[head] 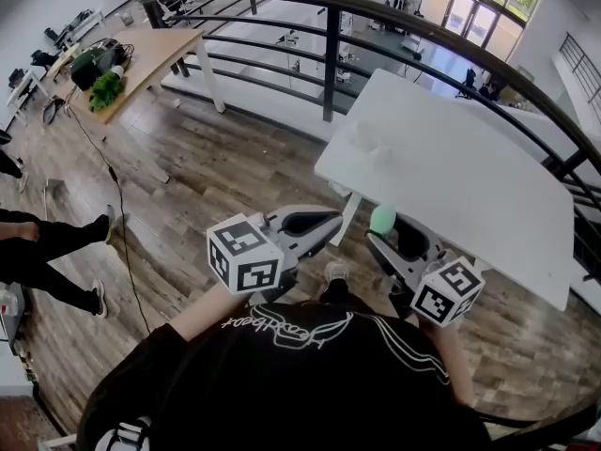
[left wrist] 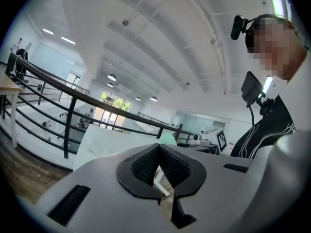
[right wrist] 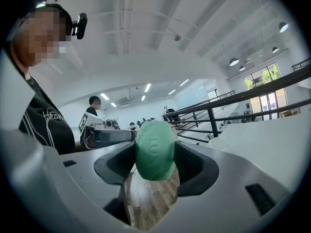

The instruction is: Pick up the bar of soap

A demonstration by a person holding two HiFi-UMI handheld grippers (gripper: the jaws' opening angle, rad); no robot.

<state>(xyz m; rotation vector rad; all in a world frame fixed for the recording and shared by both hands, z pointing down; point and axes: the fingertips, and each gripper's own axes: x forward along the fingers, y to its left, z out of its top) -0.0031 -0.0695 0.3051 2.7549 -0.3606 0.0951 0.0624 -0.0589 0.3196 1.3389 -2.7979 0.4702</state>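
The right gripper (right wrist: pixel 155 155) is pinching the green bar of soap (head: pixel 382 218) across its width, holding it in the air just off the white table (head: pixel 451 186), apparently picked up already, while the left gripper (left wrist: pixel 158 168) is idling alongside, jaws pressed together on nothing.

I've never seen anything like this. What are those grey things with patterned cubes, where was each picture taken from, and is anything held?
No robot: a person holds a two-jaw tool, a gripper, in each hand; each cube is part of its gripper. One picture comes from a camera on the person's head, looking down. The other two come from cameras riding on the grippers, looking along their jaws. The right gripper is shut on a green soap, in the air near the white table. The left gripper is shut and empty. A pale shape on the table is too unclear to name.
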